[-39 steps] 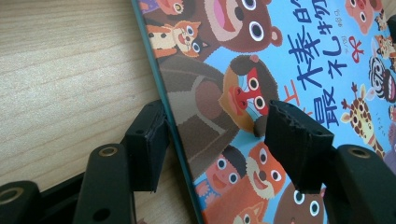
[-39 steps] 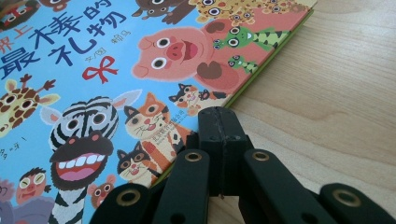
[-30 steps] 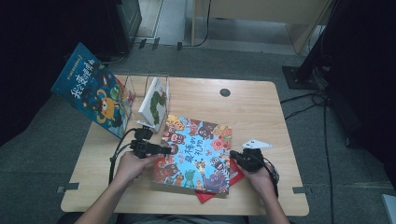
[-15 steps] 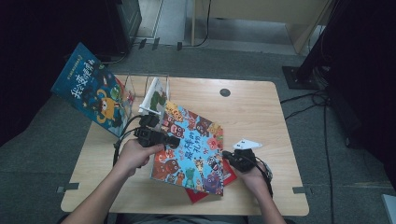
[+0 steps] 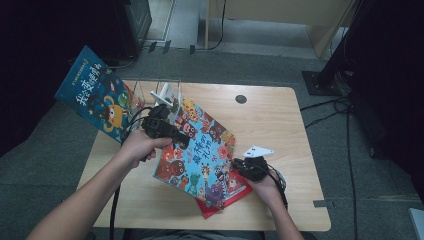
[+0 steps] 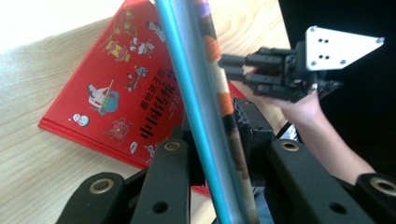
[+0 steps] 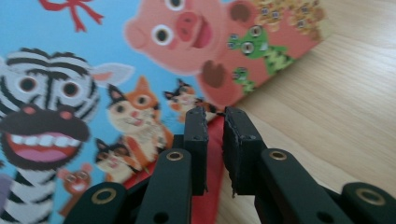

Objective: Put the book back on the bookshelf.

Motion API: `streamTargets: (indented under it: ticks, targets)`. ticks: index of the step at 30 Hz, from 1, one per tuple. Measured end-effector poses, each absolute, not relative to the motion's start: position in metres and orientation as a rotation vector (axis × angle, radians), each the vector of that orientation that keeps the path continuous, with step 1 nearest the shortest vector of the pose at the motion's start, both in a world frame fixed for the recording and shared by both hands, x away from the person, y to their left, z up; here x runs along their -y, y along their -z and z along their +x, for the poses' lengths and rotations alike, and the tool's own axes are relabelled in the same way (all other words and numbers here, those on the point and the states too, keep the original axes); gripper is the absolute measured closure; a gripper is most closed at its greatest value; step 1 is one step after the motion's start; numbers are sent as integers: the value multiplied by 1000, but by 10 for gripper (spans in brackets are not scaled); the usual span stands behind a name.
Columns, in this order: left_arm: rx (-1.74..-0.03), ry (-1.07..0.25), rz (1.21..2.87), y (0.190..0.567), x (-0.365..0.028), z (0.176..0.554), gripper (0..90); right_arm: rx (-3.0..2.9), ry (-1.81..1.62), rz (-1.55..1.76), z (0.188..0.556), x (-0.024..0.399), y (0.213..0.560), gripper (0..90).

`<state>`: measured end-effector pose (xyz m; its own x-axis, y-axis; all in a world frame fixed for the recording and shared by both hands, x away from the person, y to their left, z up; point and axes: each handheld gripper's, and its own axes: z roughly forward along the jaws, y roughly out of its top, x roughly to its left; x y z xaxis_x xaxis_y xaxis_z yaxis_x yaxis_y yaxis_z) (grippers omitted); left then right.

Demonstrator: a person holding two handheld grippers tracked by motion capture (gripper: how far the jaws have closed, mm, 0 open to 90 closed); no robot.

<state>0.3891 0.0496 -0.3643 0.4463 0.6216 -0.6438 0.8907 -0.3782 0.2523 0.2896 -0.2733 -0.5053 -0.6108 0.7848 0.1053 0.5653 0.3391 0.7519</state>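
Two grippers (image 5: 176, 137) (image 5: 239, 165) on tilted picture book (image 5: 202, 152)

Left gripper (image 5: 181, 140) jaws just closing on the colourful animal-cover picture book (image 5: 202, 152), its ten o'clock edge lifted off the flat red hardcover book (image 6: 116, 93), right gripper (image 5: 239, 164) jaws just parting.

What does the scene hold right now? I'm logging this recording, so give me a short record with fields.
surface: wooden table
book in hand: blue animal picture book, tilted, left edge lifted
book beneath: red book, flat on the table
left gripper: jaws clamped on the blue book's edge, having just closed
right gripper: at the blue book's right edge, jaws slightly apart after just opening, nothing pinched
rack: clear book stand at the table's far left
other book: blue book leaning off the table's left side
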Motion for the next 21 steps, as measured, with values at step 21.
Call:
streamTargets:
  ticks: [21]
  targets:
    - [-1244, 506, 2226, 318, -39, 391, 814, -2192, -1248, 1272, 290, 306, 498, 645]
